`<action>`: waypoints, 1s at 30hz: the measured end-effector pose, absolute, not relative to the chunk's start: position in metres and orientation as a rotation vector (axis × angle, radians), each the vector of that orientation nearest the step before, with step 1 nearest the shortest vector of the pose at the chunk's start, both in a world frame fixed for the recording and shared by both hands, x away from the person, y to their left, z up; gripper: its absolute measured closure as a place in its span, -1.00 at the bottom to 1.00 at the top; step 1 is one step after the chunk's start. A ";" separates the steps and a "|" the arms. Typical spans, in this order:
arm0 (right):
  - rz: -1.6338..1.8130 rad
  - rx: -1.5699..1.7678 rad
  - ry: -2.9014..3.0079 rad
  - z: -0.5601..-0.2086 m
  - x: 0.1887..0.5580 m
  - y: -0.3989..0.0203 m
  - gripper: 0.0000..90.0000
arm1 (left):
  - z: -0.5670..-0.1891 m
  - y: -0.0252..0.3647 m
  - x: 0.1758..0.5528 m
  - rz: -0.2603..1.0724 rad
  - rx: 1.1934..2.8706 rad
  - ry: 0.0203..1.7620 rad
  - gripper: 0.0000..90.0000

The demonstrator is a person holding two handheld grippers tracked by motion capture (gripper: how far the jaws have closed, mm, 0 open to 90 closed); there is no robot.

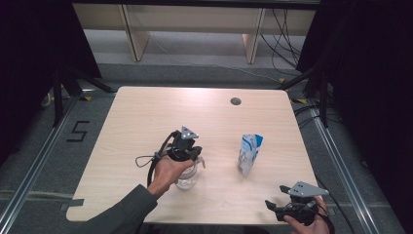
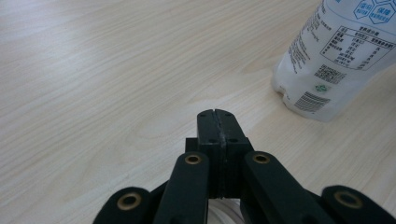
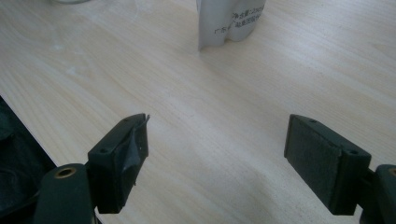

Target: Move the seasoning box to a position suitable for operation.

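With my left hand-held gripper (image 1: pixel 193 155) pressed together above the clear glass jar (image 1: pixel 188 178), any sideways nudge could topple it off the bench (image 1: pixel 146 112).

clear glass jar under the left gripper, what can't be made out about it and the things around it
- Clear glass jar, high view: the left gripper and hand hide its top, so whether the shut jaws pinch a part of it cannot be told.
- White and blue printed pouch: top cut off by the edge in the left gripper view; print too small in the high view.
- Right gripper, high view: partly cut off by the bottom edge.
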State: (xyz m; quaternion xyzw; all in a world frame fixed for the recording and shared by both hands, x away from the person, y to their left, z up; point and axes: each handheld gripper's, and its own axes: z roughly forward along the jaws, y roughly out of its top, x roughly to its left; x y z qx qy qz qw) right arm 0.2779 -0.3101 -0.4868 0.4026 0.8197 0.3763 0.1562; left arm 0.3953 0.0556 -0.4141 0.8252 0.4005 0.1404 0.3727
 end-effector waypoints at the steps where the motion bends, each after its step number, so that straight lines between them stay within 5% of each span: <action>1: 1.079 1.166 2.346 -0.487 0.277 -0.309 -0.50 | -0.414 0.055 0.395 0.366 2.116 1.027 0.99; 30: 1.082 1.129 2.348 -0.487 0.279 -0.310 -0.49 | -0.420 0.050 0.341 0.296 2.217 0.836 0.95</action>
